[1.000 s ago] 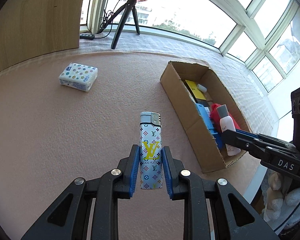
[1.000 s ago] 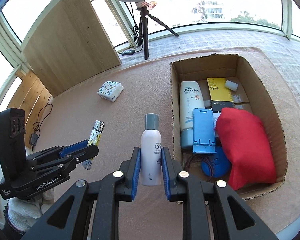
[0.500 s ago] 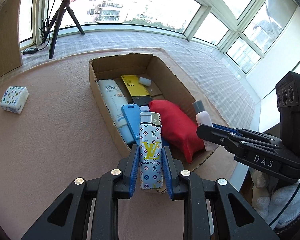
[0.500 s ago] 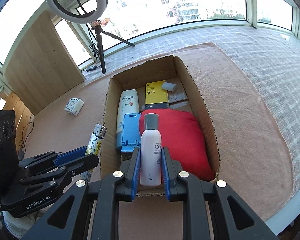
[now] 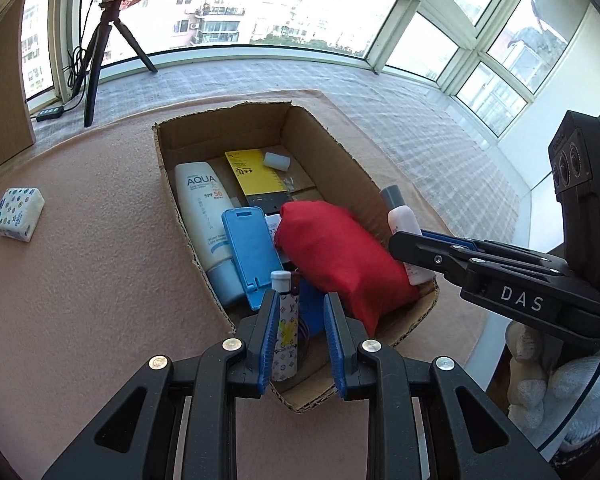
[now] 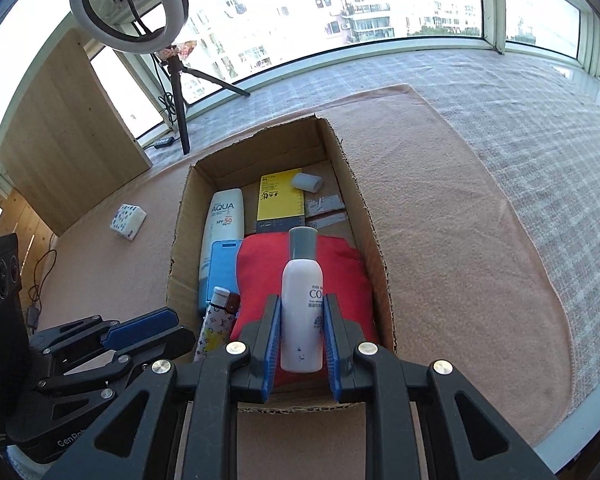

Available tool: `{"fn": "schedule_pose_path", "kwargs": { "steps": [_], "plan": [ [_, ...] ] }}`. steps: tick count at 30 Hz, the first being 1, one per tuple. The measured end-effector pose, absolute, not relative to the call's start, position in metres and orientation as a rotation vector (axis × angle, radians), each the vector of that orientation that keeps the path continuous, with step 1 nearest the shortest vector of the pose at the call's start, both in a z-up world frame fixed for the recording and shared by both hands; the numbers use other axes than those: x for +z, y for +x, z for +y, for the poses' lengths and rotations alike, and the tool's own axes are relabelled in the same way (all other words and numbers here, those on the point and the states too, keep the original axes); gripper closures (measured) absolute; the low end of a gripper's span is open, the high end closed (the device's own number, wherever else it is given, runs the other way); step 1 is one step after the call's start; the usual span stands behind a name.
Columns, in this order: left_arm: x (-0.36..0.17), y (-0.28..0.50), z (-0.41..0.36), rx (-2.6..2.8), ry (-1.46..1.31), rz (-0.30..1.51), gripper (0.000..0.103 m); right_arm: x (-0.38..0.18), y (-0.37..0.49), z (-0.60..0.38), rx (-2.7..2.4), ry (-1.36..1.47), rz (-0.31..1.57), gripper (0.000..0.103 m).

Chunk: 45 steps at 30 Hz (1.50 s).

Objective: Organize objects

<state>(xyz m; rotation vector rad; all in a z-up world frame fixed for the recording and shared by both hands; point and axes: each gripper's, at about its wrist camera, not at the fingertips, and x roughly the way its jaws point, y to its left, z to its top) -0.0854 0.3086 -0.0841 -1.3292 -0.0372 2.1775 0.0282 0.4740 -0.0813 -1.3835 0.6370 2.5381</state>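
Left gripper point(image 5: 300, 336) gaped, lighter point(image 5: 285, 332) dropped into box point(image 5: 220, 120); right gripper point(image 6: 300, 336) clamped bottle point(image 6: 302, 312); tissue pack point(image 5: 18, 214) waited far left

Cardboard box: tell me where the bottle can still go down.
Cardboard box: bare floor only at the far end, behind the yellow card and beside the white roll. The near half is crowded: red pouch, blue stand, sunscreen tube, lighter.

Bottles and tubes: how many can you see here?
2. A white bottle with a grey cap is held between the right gripper's fingers above the cardboard box; an AQUA sunscreen tube lies inside it. Others may be hidden under the red bag.
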Motion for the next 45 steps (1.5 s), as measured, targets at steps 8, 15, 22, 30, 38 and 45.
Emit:
{"fn": "schedule_pose_path", "kwargs": {
  "steps": [8,15,22,30,38,45],
  "plan": [
    [-0.079,-0.082,0.305,2.188,-1.315,-0.023,0.078,-0.078,0.028,0.472,2.539,-1.378,0.645,0.084],
    [-0.074,-0.080,0.295,2.194,-1.308,-0.030,0.078,-0.077,0.026,0.467,2.537,-1.370,0.663,0.083],
    [-0.070,-0.079,0.274,2.218,-1.312,-0.055,0.078,-0.069,0.024,0.467,2.537,-1.321,0.715,0.069],
    [-0.071,-0.081,0.248,2.247,-1.335,-0.080,0.078,-0.064,0.012,0.453,2.571,-1.351,0.710,0.064],
    [-0.080,-0.082,0.198,2.311,-1.396,-0.141,0.078,-0.062,-0.021,0.418,2.645,-1.426,0.653,0.064],
    [-0.086,-0.078,0.127,2.415,-1.450,-0.228,0.078,-0.057,-0.070,0.375,2.730,-1.497,0.578,0.064]
  ]
}}
